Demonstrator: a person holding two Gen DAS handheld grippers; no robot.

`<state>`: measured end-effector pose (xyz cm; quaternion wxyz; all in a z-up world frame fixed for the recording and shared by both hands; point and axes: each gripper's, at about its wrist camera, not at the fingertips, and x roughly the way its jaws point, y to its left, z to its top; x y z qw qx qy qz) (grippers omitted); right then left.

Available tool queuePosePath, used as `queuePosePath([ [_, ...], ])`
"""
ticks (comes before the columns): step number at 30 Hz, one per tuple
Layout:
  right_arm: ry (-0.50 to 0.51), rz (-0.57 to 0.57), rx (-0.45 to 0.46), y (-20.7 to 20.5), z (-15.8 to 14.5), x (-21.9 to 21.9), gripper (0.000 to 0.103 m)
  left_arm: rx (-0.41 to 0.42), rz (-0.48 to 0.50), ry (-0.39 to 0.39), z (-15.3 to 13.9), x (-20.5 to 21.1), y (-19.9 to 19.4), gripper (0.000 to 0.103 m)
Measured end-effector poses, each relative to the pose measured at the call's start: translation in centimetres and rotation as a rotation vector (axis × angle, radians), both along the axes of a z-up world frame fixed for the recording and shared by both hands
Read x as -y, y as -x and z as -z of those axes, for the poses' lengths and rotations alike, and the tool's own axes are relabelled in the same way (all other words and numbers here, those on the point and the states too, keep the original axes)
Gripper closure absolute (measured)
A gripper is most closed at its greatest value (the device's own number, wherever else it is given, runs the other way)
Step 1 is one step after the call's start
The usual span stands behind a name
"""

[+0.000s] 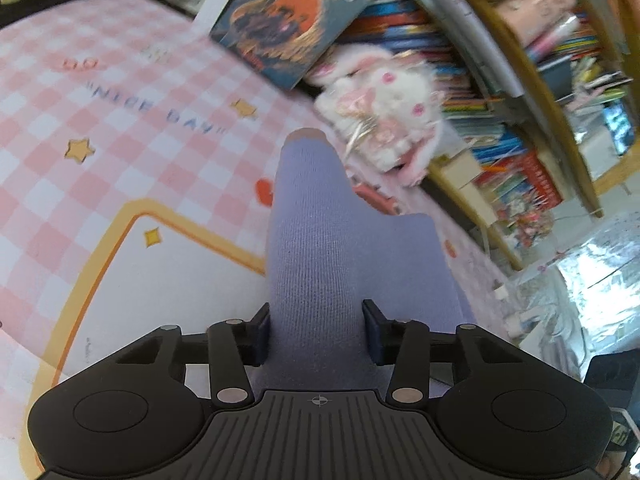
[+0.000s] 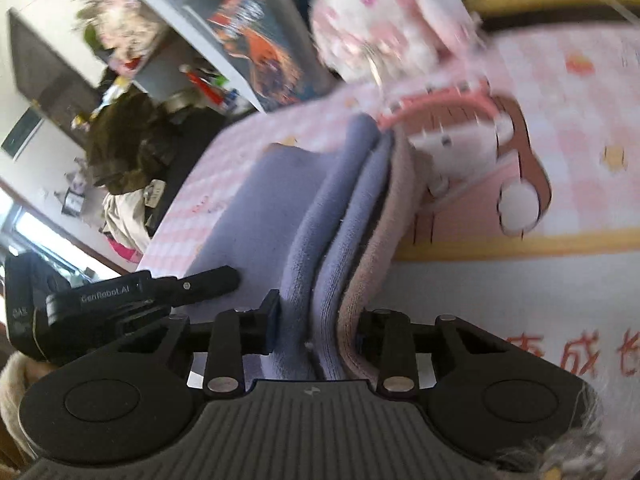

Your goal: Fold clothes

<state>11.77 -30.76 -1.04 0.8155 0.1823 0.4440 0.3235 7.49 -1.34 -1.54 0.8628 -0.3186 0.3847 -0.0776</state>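
A lavender knit garment point(image 1: 316, 264) fills the gap between the jaws of the left gripper point(image 1: 316, 332), which are closed on a thick roll of the fabric; the cloth rises away from the camera in a tapering column above a pink-and-white checked bedspread point(image 1: 120, 128) printed with yellow stars and a wide orange-bordered white panel. In the right wrist view, the right gripper point(image 2: 316, 330) is clamped on several stacked folds of the same lavender garment point(image 2: 304, 216), whose pale pinkish inner face shows along the right-hand edge of the bundle. The garment is held up off the bedspread point(image 2: 560, 92) between the two tools, with one flat lavender panel spreading to the left of the folds. The left gripper point(image 2: 132, 292) appears in that view as a black tool at the lower left, lying against the flat panel. A white-and-pink plush toy point(image 1: 384, 104) sits at the far edge of the bed, beside a leaning picture book point(image 1: 292, 20) with an orange and blue cover. Crowded bookshelves point(image 1: 520, 92) stand behind them in the left wrist view. Both views are blurred, so the exact shape of the garment — possibly a sleeve in the left gripper's hold — cannot be made out.
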Motion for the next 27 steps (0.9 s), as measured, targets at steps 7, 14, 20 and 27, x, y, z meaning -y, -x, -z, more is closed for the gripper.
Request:
queuePosePath([
  [7,-0.025,0.027,0.068,1.2,-1.3,1.8,0.073,0.069,0.024,-0.014,-1.6,1.6,0.4,0.06],
  [14,-0.025,0.067,0.088,2.0,-1.8,3.1,0.073,0.08,0.062,-0.024,-2.0,2.7,0.3,0.06],
  [20,-0.028,0.112,0.096,2.6,-2.1,4.0,0.073,0.083,0.109,-0.024,-2.2,3.7,-0.6,0.06],
  [27,-0.024,0.157,0.096,3.0,-2.4,4.1,0.073,0.084,0.151,-0.015,-2.2,3.4,-1.5,0.06],
])
